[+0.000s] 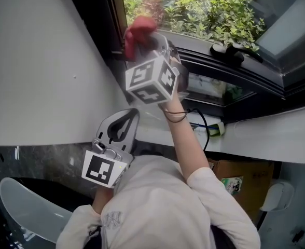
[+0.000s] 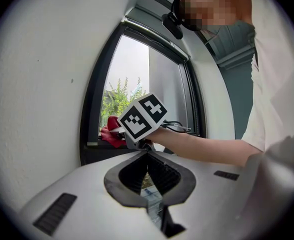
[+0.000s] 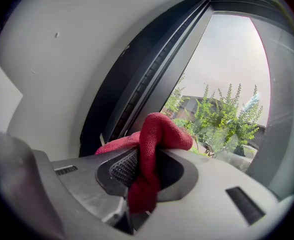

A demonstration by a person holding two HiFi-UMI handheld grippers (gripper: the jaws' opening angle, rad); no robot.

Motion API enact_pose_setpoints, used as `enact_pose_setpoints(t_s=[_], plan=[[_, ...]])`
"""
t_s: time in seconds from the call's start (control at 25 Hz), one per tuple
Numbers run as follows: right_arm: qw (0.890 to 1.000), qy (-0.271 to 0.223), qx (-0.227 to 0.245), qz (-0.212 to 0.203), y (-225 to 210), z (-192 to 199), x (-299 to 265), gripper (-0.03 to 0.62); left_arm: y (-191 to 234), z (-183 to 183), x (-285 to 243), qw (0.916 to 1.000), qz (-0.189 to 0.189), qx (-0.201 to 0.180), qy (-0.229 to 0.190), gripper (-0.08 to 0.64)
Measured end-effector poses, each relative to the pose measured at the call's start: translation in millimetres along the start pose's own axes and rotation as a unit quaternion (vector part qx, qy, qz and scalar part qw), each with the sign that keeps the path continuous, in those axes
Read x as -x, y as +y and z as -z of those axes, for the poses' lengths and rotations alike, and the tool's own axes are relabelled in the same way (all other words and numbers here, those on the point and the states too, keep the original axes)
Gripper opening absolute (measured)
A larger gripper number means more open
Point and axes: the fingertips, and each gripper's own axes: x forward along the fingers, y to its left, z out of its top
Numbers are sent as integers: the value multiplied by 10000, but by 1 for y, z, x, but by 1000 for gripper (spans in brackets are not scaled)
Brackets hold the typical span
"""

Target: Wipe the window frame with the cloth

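Cloth [image 3: 154, 134] — red, soft, light, likely floppy — sits bunched in the right gripper [image 3: 146, 171], fingers clamped on its middle fold, up against the dark window frame [image 3: 137, 89] at eleven o'clock. That mid-fold hold looks secure. Left gripper [image 2: 148, 181] waits low — fingers together, empty.

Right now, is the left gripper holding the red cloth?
No, the right gripper pinches the red cloth, and the left gripper is shut with nothing in it.

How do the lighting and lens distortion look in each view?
Head view: soft, even daylight, with the window frame dark. Left gripper view: fisheye bows the frame, and the sky is washed out white. Right gripper view: the red cloth is crisp, corners vignetted black.
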Motion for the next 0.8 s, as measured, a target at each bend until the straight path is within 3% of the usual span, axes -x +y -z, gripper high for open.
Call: enact_pose_setpoints(t_s=[0.32, 0.8], plan=[[9999, -99, -108, -80, 2, 0, 3, 84, -1, 5, 0, 9999, 133, 62, 60, 8], [9977, 172, -550, -361, -5, 7, 4, 84, 7, 7, -7, 9996, 236, 109, 67, 8]])
